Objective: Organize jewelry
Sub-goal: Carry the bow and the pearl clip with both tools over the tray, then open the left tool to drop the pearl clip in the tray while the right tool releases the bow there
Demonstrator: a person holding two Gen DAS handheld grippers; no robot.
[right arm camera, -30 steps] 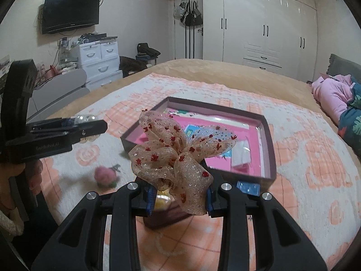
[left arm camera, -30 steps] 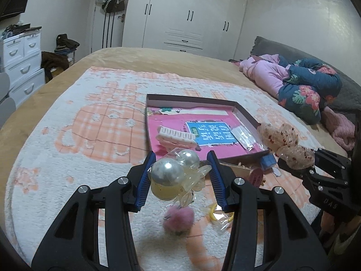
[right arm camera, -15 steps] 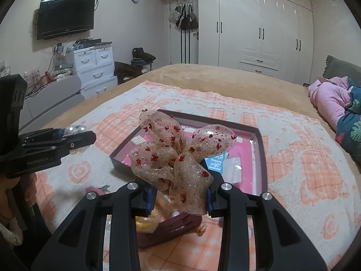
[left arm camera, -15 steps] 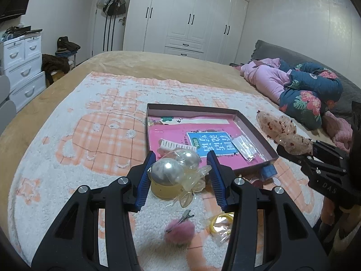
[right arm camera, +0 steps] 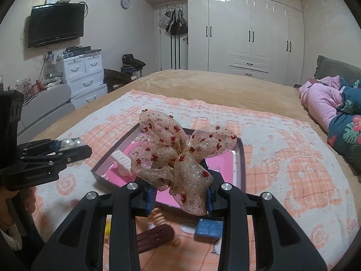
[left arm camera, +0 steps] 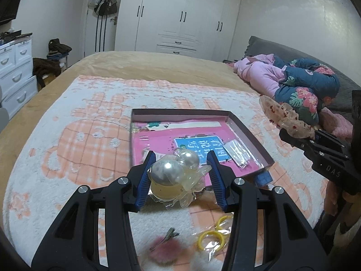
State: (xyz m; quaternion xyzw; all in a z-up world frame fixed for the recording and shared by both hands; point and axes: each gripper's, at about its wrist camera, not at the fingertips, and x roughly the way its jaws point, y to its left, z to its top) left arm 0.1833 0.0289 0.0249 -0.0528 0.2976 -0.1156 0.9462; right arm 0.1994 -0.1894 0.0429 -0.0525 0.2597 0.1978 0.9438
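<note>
Left gripper (left arm camera: 180,169) level, clamping pearl hair tie (left arm camera: 172,176); right gripper (right arm camera: 180,194) level, clamping glitter bow (right arm camera: 180,155)

Both wrist cameras look forward along their fingers from close above the bed, sharing the open box (left arm camera: 249,133) (right arm camera: 242,158) and white wardrobe (left arm camera: 185,15) (right arm camera: 248,31) behind it.

Dim warm ceiling light glares off the wardrobe doors (right arm camera: 248,33); fisheye-bent, dark-vignetted corners.

We see a pearl hair tie (left arm camera: 171,176), two big pearls on a yellowish band, raised over the near edge of the open pink-lined box (left arm camera: 248,133). A sheer glittery bow (right arm camera: 180,155) with red flecks is raised above the box too; a white comb (right arm camera: 121,158) lies inside it.
</note>
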